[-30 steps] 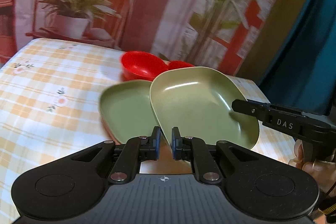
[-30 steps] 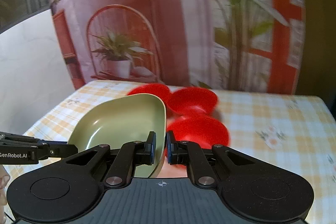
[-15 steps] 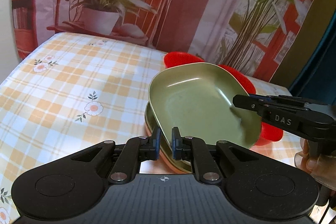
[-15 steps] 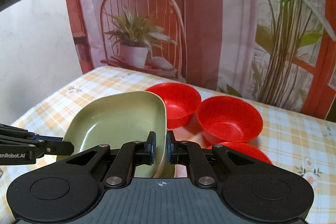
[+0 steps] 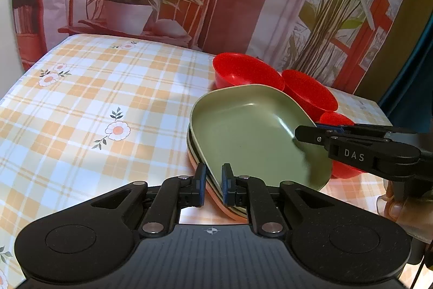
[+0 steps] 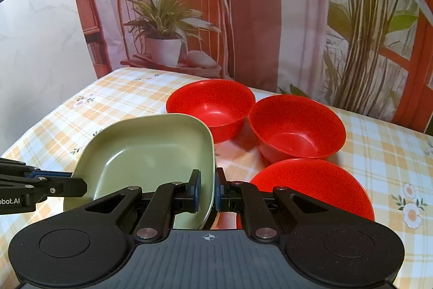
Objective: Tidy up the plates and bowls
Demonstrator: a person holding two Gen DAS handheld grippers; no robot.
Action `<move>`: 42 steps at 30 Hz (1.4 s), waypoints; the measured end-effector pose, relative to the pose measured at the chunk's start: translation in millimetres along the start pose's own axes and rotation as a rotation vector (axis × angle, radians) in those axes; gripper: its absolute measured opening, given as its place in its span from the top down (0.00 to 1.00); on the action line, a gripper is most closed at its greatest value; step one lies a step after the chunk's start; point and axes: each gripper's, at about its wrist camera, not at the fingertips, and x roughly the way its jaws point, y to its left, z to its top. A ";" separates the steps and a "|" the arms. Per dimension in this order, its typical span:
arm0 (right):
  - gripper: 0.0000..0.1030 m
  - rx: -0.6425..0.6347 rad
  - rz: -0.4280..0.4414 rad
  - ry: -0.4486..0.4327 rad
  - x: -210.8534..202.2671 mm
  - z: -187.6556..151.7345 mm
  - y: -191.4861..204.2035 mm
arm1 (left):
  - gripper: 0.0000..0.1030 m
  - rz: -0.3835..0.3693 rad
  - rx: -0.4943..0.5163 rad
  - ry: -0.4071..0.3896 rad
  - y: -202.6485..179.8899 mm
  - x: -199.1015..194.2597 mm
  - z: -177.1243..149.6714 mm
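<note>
A checked yellow tablecloth with small flowers covers the table. Behind it, from ten to two o'clock, hangs a printed backdrop: a potted plant on a red chair. At nine o'clock, a white wall.

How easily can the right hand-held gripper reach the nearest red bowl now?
Probably not yet: the right hand-held gripper is shut on the green plate. The bowl sits unobstructed just beside it.
</note>
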 end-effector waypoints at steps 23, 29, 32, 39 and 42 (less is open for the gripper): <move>0.91 -0.092 -0.077 0.034 1.7 -8.2 8.2 | 0.85 -0.003 0.001 0.020 -1.6 -2.6 -0.3; 0.90 -0.092 -0.077 0.027 -0.6 -6.4 11.6 | 0.83 0.011 -0.008 0.018 -2.9 -5.7 0.2; 0.89 -0.083 -0.067 0.008 -10.0 -0.8 11.3 | 0.83 0.022 0.005 0.002 -4.8 -14.6 4.0; 0.82 -0.031 -0.042 -0.057 -53.1 27.9 -12.1 | 0.83 0.027 0.045 -0.051 -15.6 -44.7 31.1; 0.80 -0.002 -0.053 -0.090 -72.5 46.2 -28.5 | 0.83 0.023 0.083 -0.088 -23.8 -60.9 50.0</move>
